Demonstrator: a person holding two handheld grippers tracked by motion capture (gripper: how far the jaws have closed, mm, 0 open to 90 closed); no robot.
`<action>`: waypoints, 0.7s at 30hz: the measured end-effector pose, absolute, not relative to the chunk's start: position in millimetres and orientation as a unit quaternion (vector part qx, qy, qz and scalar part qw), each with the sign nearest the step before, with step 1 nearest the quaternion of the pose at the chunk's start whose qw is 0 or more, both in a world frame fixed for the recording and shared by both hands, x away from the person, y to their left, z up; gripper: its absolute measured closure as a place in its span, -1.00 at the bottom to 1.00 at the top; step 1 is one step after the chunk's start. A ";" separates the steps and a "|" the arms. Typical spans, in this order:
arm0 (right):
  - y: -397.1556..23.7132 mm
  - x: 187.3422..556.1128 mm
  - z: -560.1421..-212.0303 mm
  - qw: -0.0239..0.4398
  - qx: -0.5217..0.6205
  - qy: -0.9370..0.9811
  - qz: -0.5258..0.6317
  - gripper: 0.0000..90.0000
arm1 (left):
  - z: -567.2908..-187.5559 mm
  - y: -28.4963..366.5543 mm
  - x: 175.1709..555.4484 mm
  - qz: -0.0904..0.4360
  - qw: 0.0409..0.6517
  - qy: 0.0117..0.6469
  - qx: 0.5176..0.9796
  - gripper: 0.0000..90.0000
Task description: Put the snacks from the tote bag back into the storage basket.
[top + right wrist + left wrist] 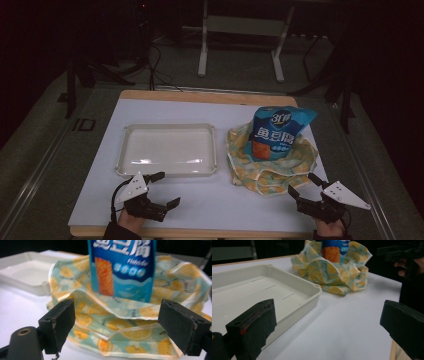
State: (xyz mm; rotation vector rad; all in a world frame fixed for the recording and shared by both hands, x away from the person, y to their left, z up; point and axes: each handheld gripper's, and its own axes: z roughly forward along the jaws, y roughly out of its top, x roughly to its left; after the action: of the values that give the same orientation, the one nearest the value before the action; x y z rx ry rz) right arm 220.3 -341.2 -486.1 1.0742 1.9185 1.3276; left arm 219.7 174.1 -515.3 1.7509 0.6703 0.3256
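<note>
A blue snack bag stands upright inside a crumpled bag of lemon-print cloth on the right half of the white board; both also fill the right gripper view as the snack bag and the cloth bag. A shallow cream tray lies empty at the left. My left gripper hovers open near the tray's front edge, nothing between its jaws. My right gripper is open just in front of the cloth bag's near rim, apart from it.
The white board rests on a wooden table whose front edge runs under both hands. A white metal stand rises behind the table on the grey floor. Bare board lies between the two grippers.
</note>
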 end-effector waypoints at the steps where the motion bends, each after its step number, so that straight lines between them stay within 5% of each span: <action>1: -340.9 220.9 -486.5 0.278 0.399 0.721 0.494 -0.68 | -515.5 173.6 219.7 0.136 0.582 0.285 0.750 -0.97; 21: -353.0 227.1 -481.3 0.216 0.334 0.768 0.503 -0.68 | -501.7 183.2 220.7 0.126 0.610 0.268 0.735 -0.97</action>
State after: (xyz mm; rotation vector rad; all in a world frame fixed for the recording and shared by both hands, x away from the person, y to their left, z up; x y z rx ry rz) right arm 227.1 -353.0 -481.3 0.9243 2.1268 1.3931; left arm 220.7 183.2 -501.7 1.6976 0.6183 0.2913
